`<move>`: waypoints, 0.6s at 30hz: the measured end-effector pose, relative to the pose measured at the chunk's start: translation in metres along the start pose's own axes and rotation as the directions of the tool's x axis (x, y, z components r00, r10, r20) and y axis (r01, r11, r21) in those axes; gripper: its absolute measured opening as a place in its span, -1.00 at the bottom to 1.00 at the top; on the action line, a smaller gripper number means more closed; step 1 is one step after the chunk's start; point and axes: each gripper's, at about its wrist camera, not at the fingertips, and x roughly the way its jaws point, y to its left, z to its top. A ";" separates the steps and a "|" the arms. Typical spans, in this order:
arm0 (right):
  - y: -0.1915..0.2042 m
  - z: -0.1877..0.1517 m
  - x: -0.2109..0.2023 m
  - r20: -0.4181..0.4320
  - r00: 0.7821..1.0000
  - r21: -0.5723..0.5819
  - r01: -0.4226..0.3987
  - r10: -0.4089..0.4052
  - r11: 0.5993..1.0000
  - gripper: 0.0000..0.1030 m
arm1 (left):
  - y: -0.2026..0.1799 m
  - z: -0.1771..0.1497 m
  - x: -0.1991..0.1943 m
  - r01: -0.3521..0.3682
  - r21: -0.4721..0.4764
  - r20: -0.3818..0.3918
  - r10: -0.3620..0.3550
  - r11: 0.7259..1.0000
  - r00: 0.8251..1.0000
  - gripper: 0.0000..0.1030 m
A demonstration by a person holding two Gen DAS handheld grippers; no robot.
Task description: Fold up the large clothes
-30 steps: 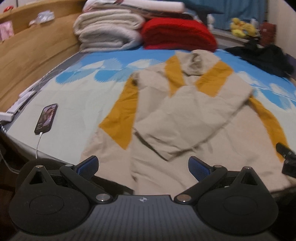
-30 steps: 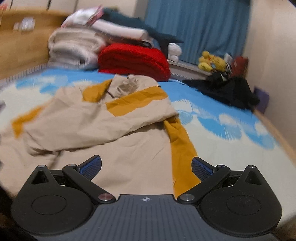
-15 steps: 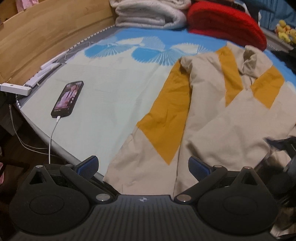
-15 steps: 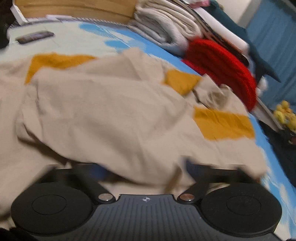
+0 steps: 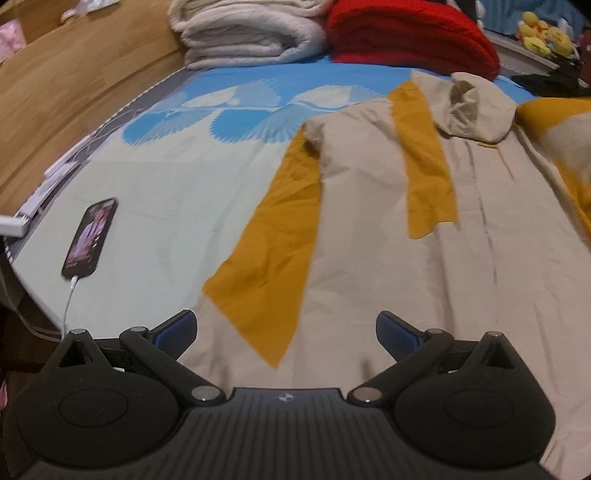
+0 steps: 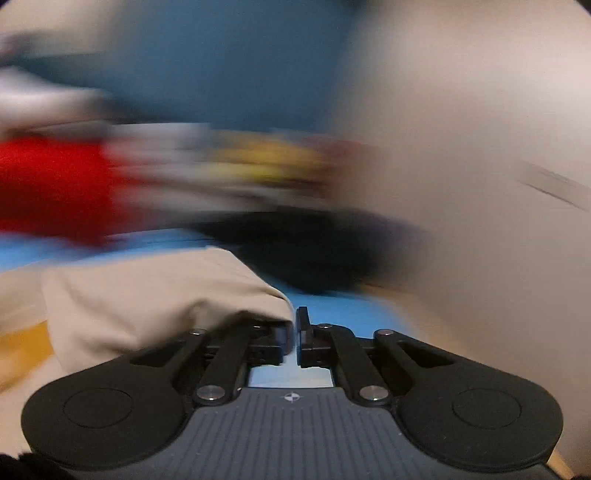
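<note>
With the left claw (image 5: 286,330) gaping and the right claw (image 6: 294,332) easing apart around beige cloth, the soft, limp jacket (image 5: 461,236) is inviting a hem-corner grip.

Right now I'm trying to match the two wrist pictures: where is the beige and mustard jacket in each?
Left wrist view: the jacket lies spread on the bed, filling the centre and right.
Right wrist view: a beige fold of the jacket sits lower left, draped over the left finger of the right tool.
Shared landmark: the red blanket, top centre in the left view and a blur at mid-left in the right.
</note>
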 end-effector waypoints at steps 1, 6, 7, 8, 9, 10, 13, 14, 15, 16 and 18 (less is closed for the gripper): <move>-0.035 0.006 0.022 -0.036 0.982 0.072 0.186 -0.184 0.980 0.03 | -0.004 0.001 0.001 0.011 0.004 0.003 -0.011 1.000 1.000 1.00; -0.135 -0.035 0.029 -0.116 0.990 0.234 0.110 -0.085 0.966 0.53 | -0.027 0.002 0.013 0.092 0.051 -0.025 -0.090 0.995 0.996 1.00; -0.138 -0.051 0.024 -0.135 0.990 0.248 0.060 -0.027 0.967 0.57 | -0.034 0.001 0.014 0.113 0.073 -0.031 -0.111 0.991 0.993 1.00; -0.139 -0.068 0.017 -0.151 0.987 0.272 -0.007 0.049 0.962 0.57 | -0.041 0.000 0.013 0.138 0.103 -0.038 -0.134 0.985 0.990 1.00; -0.137 -0.084 0.008 -0.158 0.979 0.304 -0.077 0.130 0.950 0.57 | -0.046 -0.002 0.013 0.156 0.122 -0.048 -0.152 0.980 0.987 1.00; -0.130 -0.099 -0.001 -0.160 0.963 0.339 -0.154 0.218 0.928 0.57 | -0.051 -0.005 0.013 0.191 0.136 -0.069 -0.183 0.972 0.981 1.00; -0.094 -0.138 -0.031 -0.153 0.868 0.431 -0.371 0.472 0.822 0.57 | -0.062 -0.016 0.019 0.318 0.156 -0.173 -0.292 0.935 0.941 1.00; -0.076 -0.148 -0.042 -0.141 0.831 0.446 -0.432 0.538 0.784 0.57 | -0.066 -0.019 0.023 0.350 0.159 -0.206 -0.316 0.923 0.926 1.00; -0.058 -0.156 -0.052 -0.136 0.801 0.447 -0.475 0.583 0.758 0.58 | -0.070 -0.022 0.028 0.372 0.161 -0.236 -0.330 0.914 0.914 1.00; -0.036 -0.161 -0.062 -0.140 0.768 0.428 -0.522 0.625 0.738 0.58 | -0.074 -0.024 0.032 0.380 0.163 -0.254 -0.334 0.910 0.908 1.00; 0.008 -0.163 -0.081 -0.135 0.726 0.372 -0.593 0.674 0.714 0.58 | -0.081 -0.027 0.041 0.378 0.162 -0.276 -0.326 0.911 0.904 0.86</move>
